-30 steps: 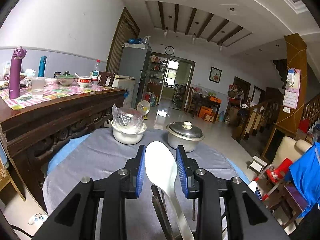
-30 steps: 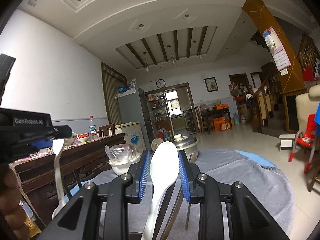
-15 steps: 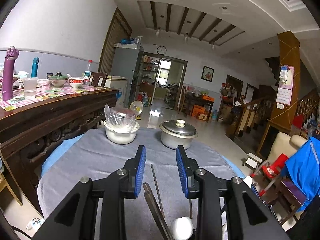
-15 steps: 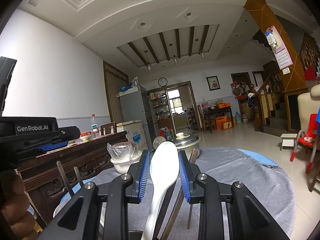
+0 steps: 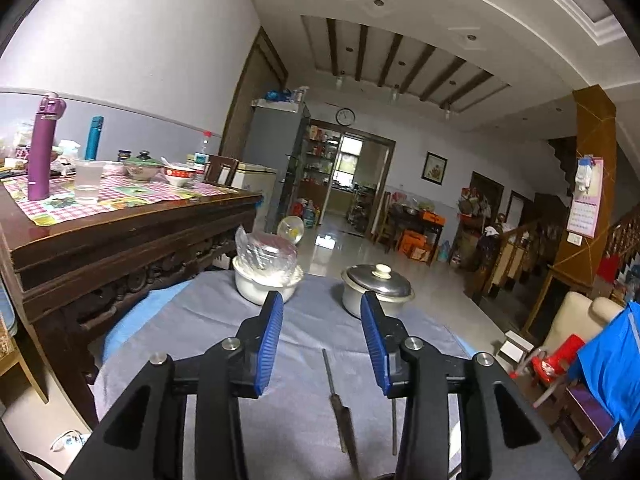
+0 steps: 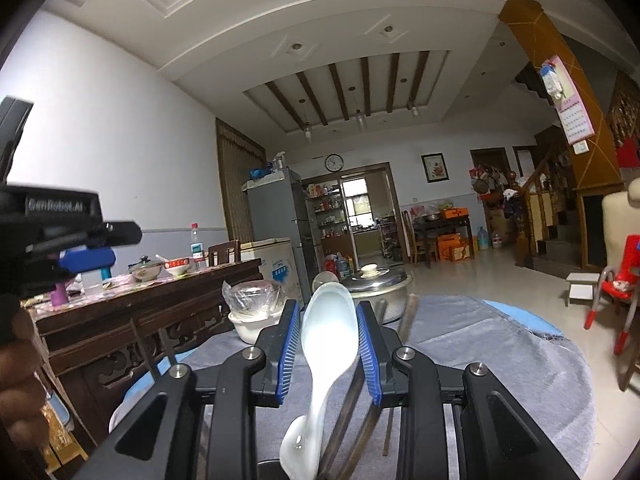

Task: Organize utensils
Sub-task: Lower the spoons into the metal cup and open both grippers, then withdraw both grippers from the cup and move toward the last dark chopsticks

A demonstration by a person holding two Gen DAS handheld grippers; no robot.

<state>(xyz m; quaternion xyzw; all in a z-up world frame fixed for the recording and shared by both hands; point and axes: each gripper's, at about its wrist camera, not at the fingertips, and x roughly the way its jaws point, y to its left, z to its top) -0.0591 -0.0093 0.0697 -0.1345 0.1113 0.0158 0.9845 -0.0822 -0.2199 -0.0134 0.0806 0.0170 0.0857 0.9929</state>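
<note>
Gone from the left tool is its white spoon; jaws, just widened, stand spread and empty. Right tool pinches a white spoon above the surface.

One white spoon, one lidded pot, one covered bowl, two grippers.

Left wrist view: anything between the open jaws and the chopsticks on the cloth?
Nothing visible. The left gripper, whose jaws have just been opening, is empty; the chopsticks lie on the grey cloth below the gap. The white bowl and lidded steel pot sit farther back.
</note>
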